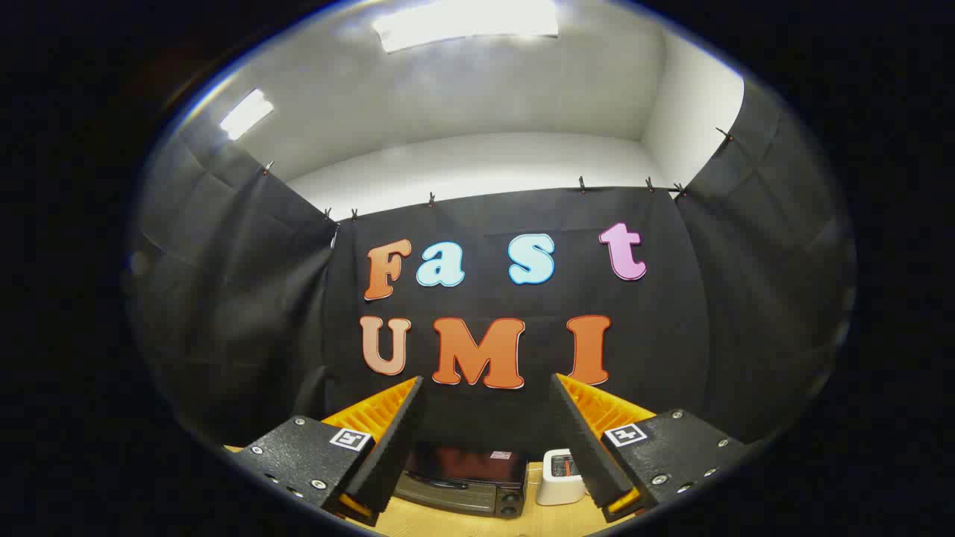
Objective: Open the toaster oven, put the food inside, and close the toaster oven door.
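Note:
The toaster oven is a dark box with a glass door and a handle across it. It stands on the wooden table, low between my fingers and well beyond them. Its door looks shut and knobs sit at its right side. My gripper is held high above the table, pointing at the booth's back wall. It is open with a wide gap and nothing between the fingers. Any food is out of sight.
A small white appliance stands on the table just right of the toaster oven, partly behind my right finger. Black cloth walls close the booth at the back and on both sides.

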